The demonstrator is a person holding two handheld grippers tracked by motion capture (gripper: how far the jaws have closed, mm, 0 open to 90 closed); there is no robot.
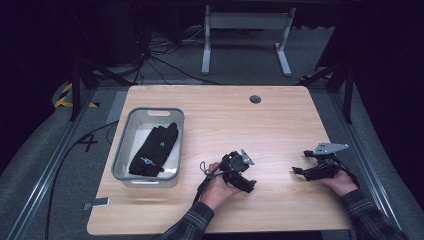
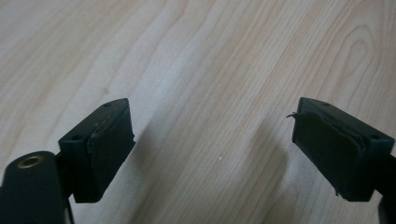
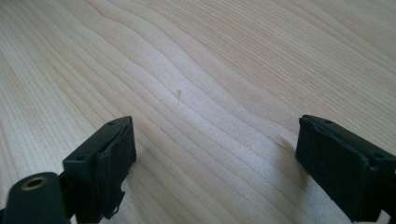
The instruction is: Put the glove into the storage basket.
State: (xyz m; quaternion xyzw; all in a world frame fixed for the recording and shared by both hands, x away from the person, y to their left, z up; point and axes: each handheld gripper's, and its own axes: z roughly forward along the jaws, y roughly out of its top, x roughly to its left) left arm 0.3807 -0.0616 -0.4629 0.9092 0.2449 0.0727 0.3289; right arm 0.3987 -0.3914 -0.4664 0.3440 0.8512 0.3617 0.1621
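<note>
A light wooden table [image 1: 260, 125] carries a grey plastic bin [image 1: 125, 150] at its left, and a black fabric item [image 1: 155, 150] with a small blue mark lies inside the bin. My left gripper [image 1: 245, 180] is held low over the table near the front middle. Its jaws stand wide apart in the left gripper view [image 2: 212, 149], with bare wood between them. My right gripper [image 1: 302, 165] rests low at the front right, pointing left. It is open too, and the right gripper view [image 3: 215, 163] has wood grain in the gap between its pads.
A round cable hole [image 1: 255, 99] sits near the table's far edge. A metal stand [image 1: 245, 30] and loose cables lie on the dark floor beyond the table. A small grey tag [image 1: 97, 203] lies at the front left corner.
</note>
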